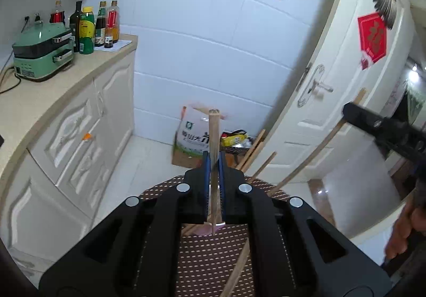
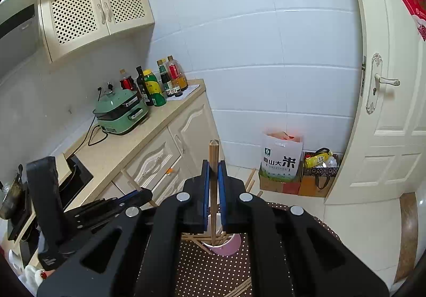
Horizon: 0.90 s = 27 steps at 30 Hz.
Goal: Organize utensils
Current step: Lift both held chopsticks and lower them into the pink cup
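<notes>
- The left gripper point(image 1: 214, 161) pinches one chopstick point(image 1: 213, 134) tight between its fingers, so it stands up and cannot slip.
- The right gripper point(image 2: 213, 167) pinches another chopstick point(image 2: 213, 158) the same way.
- Below, near on the dotted table point(image 2: 207, 270), a pink cup point(image 2: 226, 247) holds more chopsticks.
- Some loose ones lie beside it.

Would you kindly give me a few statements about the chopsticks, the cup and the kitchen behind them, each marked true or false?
1. The left tool grips a wooden chopstick. True.
2. The right tool is empty. False: it is shut on a chopstick.
3. A pink cup stands on the dotted cloth. True.
4. The green cooker sits on the floor. False: it is on the counter.
5. The door is red. False: it is cream.
</notes>
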{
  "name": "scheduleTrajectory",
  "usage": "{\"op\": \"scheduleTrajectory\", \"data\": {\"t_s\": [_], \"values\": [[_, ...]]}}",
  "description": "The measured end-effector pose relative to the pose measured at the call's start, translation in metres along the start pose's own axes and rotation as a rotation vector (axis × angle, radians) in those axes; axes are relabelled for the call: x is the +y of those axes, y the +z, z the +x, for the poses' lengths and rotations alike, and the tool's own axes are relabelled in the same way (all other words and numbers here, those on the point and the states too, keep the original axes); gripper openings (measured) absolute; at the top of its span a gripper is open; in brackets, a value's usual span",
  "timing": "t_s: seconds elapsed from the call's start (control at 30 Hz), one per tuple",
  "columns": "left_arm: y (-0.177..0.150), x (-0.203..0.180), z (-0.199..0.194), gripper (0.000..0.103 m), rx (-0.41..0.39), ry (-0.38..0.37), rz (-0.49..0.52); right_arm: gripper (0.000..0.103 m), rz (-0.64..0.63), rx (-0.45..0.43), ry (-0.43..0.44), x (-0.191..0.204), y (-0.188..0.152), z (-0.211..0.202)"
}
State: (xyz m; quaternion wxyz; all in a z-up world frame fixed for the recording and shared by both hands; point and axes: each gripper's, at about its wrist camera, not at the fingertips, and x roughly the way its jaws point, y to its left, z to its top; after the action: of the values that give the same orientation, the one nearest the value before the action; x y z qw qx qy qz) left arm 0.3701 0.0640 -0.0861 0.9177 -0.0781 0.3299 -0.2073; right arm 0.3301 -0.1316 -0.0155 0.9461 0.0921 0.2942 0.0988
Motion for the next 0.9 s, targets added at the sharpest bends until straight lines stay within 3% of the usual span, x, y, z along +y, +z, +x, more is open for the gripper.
{"op": "scheduleTrajectory", "data": {"t_s": [0.13, 0.33, 0.9], "values": [[0.013, -0.002, -0.012, 0.006, -0.047, -0.026, -0.008, 0.005, 0.000, 0.002, -0.001, 0.000, 0.001, 0.004], [0.020, -0.003, -0.016, 0.006, -0.113, 0.010, 0.003, 0.005, 0.006, 0.017, 0.001, 0.000, -0.002, 0.011], [-0.029, 0.009, 0.031, 0.007, 0.086, 0.026, 0.013, 0.005, 0.002, 0.005, 0.001, 0.007, -0.001, 0.016]]}}
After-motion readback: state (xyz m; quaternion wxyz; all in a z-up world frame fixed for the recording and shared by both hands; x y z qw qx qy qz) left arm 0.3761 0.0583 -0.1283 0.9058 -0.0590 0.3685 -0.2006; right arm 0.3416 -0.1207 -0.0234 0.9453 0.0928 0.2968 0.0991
